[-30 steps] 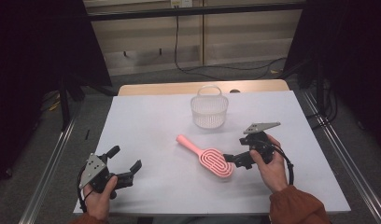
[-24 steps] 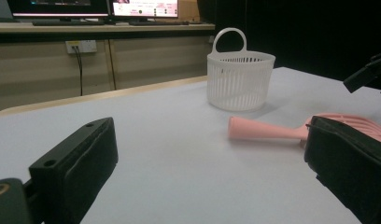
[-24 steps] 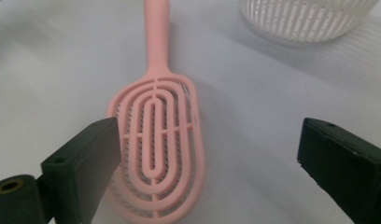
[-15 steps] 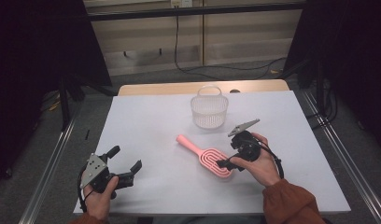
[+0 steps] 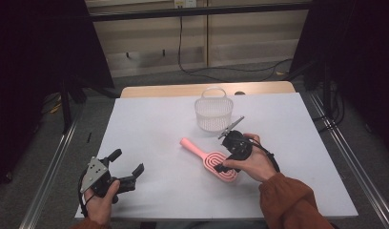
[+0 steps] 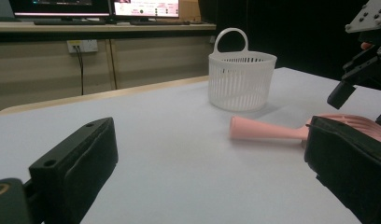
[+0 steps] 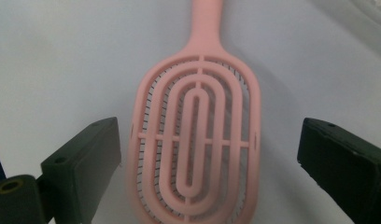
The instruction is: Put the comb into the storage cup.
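This looks like a lab or recording room. A white-covered counter (image 5: pixel 149 129) stands inside a metal frame (image 5: pixel 54 162), with dark curtains (image 5: pixel 35 57) at the upper left and right. Cables (image 5: pixel 192 67) trail over the grey floor at top centre, and lit monitors (image 6: pixel 142 7) sit on a shelf along the wood-panelled wall.

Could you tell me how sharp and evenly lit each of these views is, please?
High view: table bright, surroundings dark, right gripper slightly soft. Left gripper view: basket crisp, near jaws blurred. Right gripper view: hairbrush soft at its lower edge, faint shadow left.
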Motion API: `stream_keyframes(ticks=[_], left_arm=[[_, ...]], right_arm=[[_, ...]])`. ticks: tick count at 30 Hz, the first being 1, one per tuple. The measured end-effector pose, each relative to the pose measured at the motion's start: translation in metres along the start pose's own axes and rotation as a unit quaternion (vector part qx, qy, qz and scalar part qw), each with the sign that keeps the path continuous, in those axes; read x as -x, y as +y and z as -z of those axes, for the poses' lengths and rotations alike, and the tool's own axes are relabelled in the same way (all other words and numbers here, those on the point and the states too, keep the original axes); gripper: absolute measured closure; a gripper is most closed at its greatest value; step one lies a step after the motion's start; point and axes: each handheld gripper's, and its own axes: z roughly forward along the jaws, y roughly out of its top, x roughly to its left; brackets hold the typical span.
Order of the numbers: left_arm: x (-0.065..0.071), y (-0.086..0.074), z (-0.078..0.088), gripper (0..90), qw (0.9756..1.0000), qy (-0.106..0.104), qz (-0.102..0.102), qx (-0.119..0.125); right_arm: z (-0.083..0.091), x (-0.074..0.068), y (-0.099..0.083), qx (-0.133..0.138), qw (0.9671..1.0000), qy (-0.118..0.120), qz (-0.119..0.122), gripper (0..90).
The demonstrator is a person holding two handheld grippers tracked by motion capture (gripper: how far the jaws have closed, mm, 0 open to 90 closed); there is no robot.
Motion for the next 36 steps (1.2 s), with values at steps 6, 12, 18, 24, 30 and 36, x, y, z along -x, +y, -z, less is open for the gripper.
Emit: stream_keyframes(ticks=[6, 12, 18, 24, 30, 36], left_arm=[[0.0, 0.0, 0.0, 2.9, 1.0, 0.001, 0.004, 0.001], [0.0, 0.0, 0.0, 2.9, 1.0, 0.0, 0.001, -0.002], [-0.001, -0.001, 0.0, 2.9, 1.0, 0.0, 0.001, -0.005], [-0.001, -0.001, 0.0, 2.9, 1.0, -0.001, 0.003, -0.005], [-0.002, -0.001, 0.001, 2.9, 1.0, 0.0, 0.004, -0.005], [-0.001, -0.001, 0.0, 2.9, 1.0, -0.001, 0.005, -0.006]], right_arm=[[-0.007, -0.002, 0.007, -0.028, 0.9996, -0.003, 0.007, 6.7], [-0.012, -0.005, 0.012, -0.06, 0.9981, 0.001, 0.017, 7.2], [-0.021, -0.006, 0.014, -0.089, 0.9958, 0.001, 0.025, 7.1], [-0.028, -0.003, 0.016, -0.108, 0.994, -0.002, 0.017, 5.7], [-0.033, -0.003, 0.018, -0.113, 0.9932, 0.004, 0.025, 8.8], [-0.037, -0.004, 0.018, -0.123, 0.9921, 0.007, 0.021, 13.3]])
